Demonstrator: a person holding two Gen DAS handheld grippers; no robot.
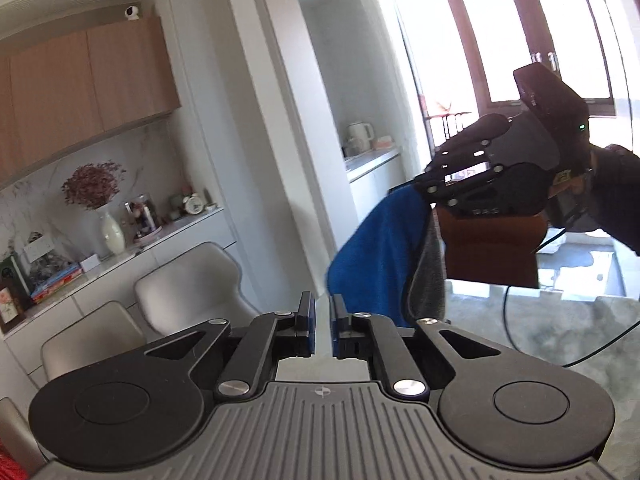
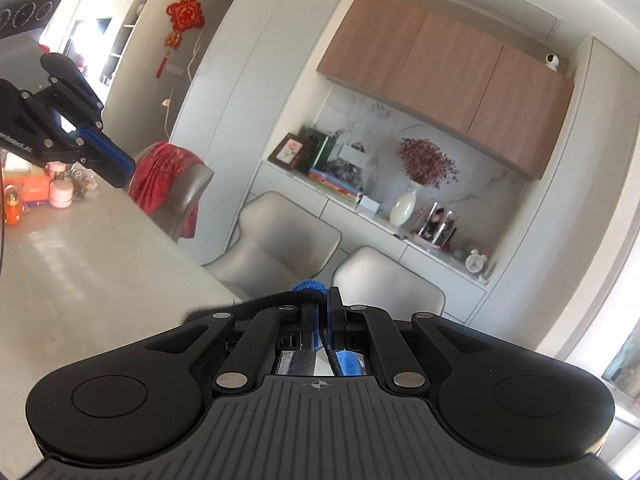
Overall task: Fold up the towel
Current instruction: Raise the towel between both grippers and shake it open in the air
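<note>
Hanging limp and light from the clenched right claw (image 2: 323,312), the soft blue towel (image 1: 376,256) wants a corner grip; left claw (image 1: 322,328) slightly parted, empty, above the tabletop (image 1: 560,332).

Legible marks are few. On the side of the right gripper (image 1: 430,184), seen from the left wrist view, pale embossed lettering (image 1: 485,212) is visible but too blurred to read. On the side of the left gripper (image 2: 120,164), seen from the right wrist view, a similar line of pale lettering (image 2: 16,141) is likewise unreadable. The red knot ornament (image 2: 185,14) on the wall bears a gold character, not decipherable.
</note>
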